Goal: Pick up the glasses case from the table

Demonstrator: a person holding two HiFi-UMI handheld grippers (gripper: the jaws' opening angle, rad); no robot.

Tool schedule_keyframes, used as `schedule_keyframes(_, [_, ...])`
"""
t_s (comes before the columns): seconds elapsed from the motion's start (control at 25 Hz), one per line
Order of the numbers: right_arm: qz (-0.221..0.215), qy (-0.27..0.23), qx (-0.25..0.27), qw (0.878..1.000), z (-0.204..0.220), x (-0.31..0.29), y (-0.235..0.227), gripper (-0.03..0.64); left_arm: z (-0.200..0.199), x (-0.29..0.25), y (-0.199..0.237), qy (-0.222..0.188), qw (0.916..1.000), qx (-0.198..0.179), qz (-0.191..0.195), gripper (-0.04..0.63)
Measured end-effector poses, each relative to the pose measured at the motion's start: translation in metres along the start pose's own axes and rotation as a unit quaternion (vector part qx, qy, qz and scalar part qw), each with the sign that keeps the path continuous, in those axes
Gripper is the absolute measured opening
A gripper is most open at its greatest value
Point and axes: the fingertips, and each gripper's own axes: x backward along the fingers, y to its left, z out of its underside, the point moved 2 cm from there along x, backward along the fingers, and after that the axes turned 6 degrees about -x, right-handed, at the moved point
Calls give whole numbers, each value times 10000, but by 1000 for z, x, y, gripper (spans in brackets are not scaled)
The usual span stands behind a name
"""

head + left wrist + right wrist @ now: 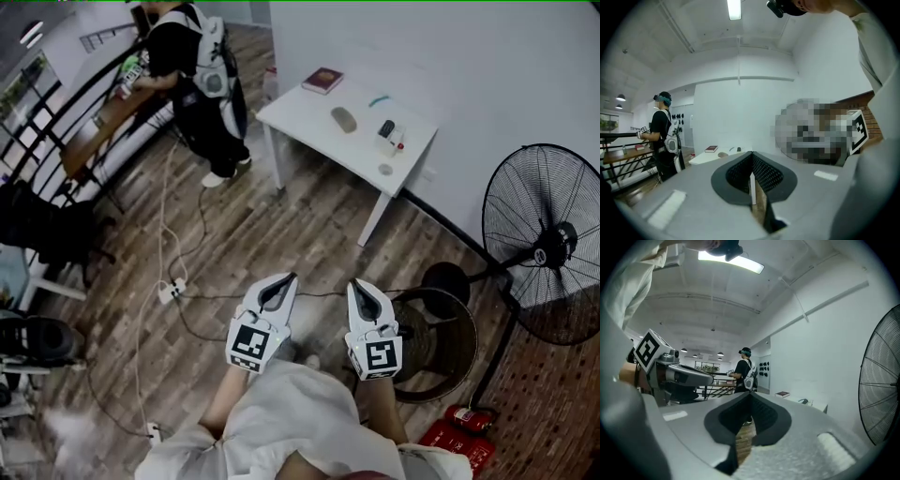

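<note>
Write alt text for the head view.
The left gripper and right gripper, both shut and empty, hover over wooden floor, short of the white table bearing the glasses case and a book. A fan stands right; another person left.

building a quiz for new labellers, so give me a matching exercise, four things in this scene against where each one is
Things
1. glasses case
2. dark red book
3. fan
4. fire extinguisher

Places
A. lying on the floor at the lower right of the head view
B. standing on the floor by the wall, right of the table
C. on a corner of the white table, by the wall
D. near the middle of the table top

Pairs: 1-D, 2-C, 3-B, 4-A
</note>
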Motion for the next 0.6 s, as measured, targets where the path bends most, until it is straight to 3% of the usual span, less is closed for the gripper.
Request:
schedule_keyframes(0.24, [-27,22,62,10000,-1,-35,-5,3,4,-21,28,-79,9999,74,-48,18])
schedule_keyframes(0.6, [286,114,194,9993,-14,-101,-13,3,6,-61,93,-228,9995,151,161,18])
